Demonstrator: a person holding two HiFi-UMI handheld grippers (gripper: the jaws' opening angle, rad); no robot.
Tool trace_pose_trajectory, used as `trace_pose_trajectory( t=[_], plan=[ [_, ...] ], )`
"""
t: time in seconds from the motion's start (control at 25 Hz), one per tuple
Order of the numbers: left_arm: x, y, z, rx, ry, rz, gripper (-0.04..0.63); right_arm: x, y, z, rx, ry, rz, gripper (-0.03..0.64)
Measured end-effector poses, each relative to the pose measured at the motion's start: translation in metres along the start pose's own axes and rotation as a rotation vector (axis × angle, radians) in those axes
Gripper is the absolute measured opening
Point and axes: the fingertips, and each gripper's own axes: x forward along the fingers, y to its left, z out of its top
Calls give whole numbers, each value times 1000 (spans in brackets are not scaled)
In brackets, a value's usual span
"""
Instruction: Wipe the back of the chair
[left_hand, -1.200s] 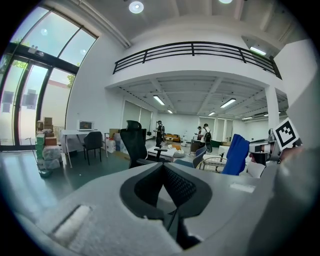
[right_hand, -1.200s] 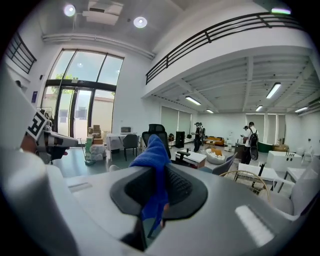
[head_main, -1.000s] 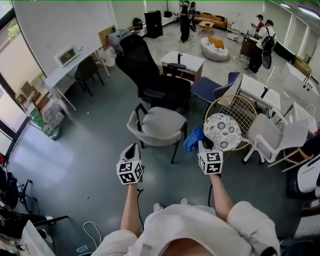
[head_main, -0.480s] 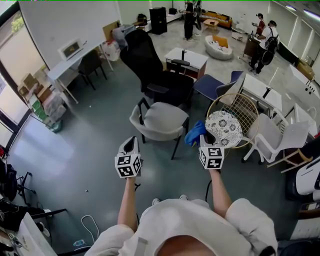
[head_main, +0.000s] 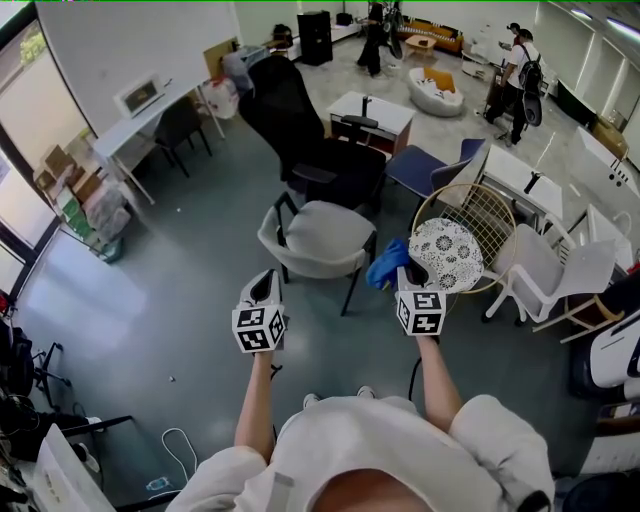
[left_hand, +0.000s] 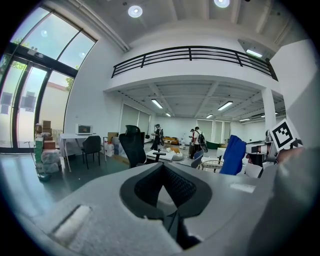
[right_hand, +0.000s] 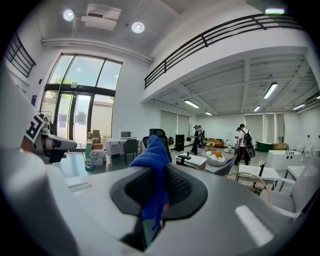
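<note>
Both forearms reached forward side by side, stopping short of the grey chair. The right tool was clenched on a blue cloth beside the chair's seat, likely ready to wipe its back. The left tool, closed on nothing, hovered just short of the chair.

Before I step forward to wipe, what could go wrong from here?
1. The right gripper holds the blue cloth by a narrow fold between its fingers, and most of it hangs loose; hard wiping may pull it out.
2. The grey chair, the black office chair and the wire chair stand close together, so the right arm may knock the wire chair.
</note>
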Motion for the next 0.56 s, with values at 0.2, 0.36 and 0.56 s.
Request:
trace_pose_trajectory(
  t=[0.2, 0.36, 0.56],
  plan=[
    [1, -3, 1, -5, -4, -5, 5, 1, 0, 1, -8, 3, 1, 37],
    [4, -8, 2, 3, -7, -17, 5, 2, 1, 1, -13, 5, 3, 38],
    [10, -10, 4, 6, -15, -25, 5, 5, 2, 3, -19, -4, 5, 37]
  ],
)
